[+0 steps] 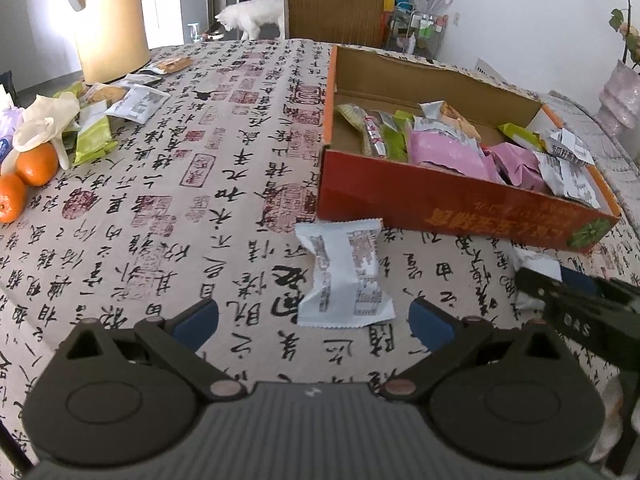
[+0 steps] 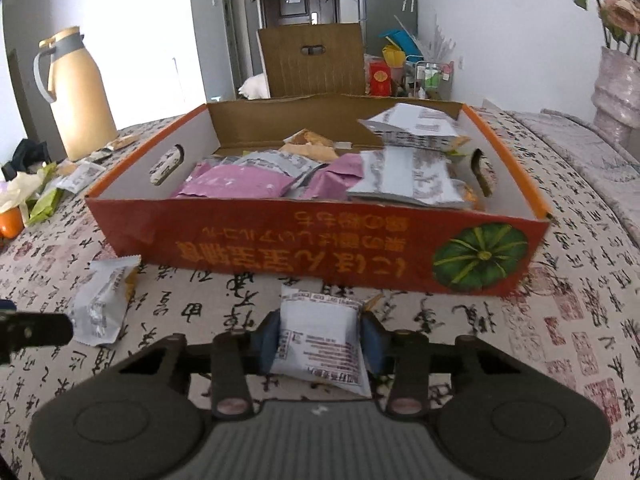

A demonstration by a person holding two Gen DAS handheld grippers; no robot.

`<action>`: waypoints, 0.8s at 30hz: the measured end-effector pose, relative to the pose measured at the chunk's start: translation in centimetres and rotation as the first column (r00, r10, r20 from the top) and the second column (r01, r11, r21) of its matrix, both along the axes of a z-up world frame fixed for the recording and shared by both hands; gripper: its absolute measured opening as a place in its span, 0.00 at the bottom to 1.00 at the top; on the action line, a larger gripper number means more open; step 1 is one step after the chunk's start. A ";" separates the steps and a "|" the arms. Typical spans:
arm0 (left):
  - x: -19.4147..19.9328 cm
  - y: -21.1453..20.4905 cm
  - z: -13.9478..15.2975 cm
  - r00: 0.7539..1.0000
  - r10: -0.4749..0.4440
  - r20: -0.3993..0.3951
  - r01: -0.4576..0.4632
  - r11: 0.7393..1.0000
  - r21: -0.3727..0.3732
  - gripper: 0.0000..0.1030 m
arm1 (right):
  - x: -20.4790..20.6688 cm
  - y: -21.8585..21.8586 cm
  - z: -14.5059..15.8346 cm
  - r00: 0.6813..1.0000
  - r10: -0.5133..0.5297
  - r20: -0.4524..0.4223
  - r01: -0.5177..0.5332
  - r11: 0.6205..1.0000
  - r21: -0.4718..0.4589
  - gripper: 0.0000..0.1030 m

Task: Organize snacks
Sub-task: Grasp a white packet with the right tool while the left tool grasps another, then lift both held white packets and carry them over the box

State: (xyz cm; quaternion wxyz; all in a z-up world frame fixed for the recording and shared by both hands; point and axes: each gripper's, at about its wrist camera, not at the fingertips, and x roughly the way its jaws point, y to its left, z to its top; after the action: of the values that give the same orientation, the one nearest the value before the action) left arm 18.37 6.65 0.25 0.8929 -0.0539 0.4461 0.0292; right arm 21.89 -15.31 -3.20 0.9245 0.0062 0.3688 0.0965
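Note:
An orange cardboard box (image 1: 440,200) (image 2: 280,240) stands on the calligraphy tablecloth, holding several pink, white and green snack packets. In front of the box, my right gripper (image 2: 320,340) is shut on a white snack packet (image 2: 316,320), with a blue pad against each side of it. A second white packet (image 1: 344,272) (image 2: 102,304) lies flat on the cloth just ahead of my left gripper (image 1: 312,316), which stands open and holds nothing. In the left wrist view, the right gripper's black fingers (image 1: 560,292) show at the right edge.
At the far left are more loose snack packets (image 1: 136,100), two oranges (image 1: 36,164), a white glove (image 1: 44,120) and a tall cream jug (image 1: 108,20). A brown chair back (image 1: 332,4) stands behind the table, and a pink vase (image 2: 616,92) is at the right.

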 end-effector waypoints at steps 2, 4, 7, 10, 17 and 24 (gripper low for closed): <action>0.4 -0.5 0.1 1.000 0.001 -0.003 -0.001 1.000 0.007 1.00 | -0.4 -0.7 0.2 1.000 -0.011 0.012 0.011 1.000 0.003 0.41; 0.9 -0.9 0.0 1.000 0.014 -0.008 -0.013 1.000 0.012 1.00 | -0.9 -1.6 0.5 0.999 -0.021 0.024 0.021 1.000 0.007 0.41; 1.8 -1.6 -0.3 0.999 0.028 -0.027 -0.027 0.999 0.018 1.00 | -1.6 -3.0 0.8 0.998 -0.040 0.044 0.040 0.999 0.012 0.41; 2.5 -2.4 -0.6 0.999 0.022 -0.046 -0.021 0.999 0.038 1.00 | -2.2 -4.4 1.0 0.997 -0.056 0.057 0.055 0.998 0.017 0.41; 3.8 -3.5 -1.7 0.993 0.020 -0.117 -0.013 0.998 0.055 0.83 | -3.0 -6.9 1.2 0.993 -0.089 0.080 0.087 0.996 0.029 0.41; 4.3 -3.7 -1.9 0.990 0.034 -0.135 -0.025 0.997 0.068 0.61 | -3.3 -7.7 1.1 0.993 -0.085 0.082 0.081 0.996 0.046 0.41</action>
State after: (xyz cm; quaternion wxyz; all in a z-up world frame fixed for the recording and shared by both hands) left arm 22.65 2.96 -1.65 0.8611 -0.0289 0.5039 0.0608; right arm 18.61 -23.03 -2.11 0.9421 0.0371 0.3268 0.0661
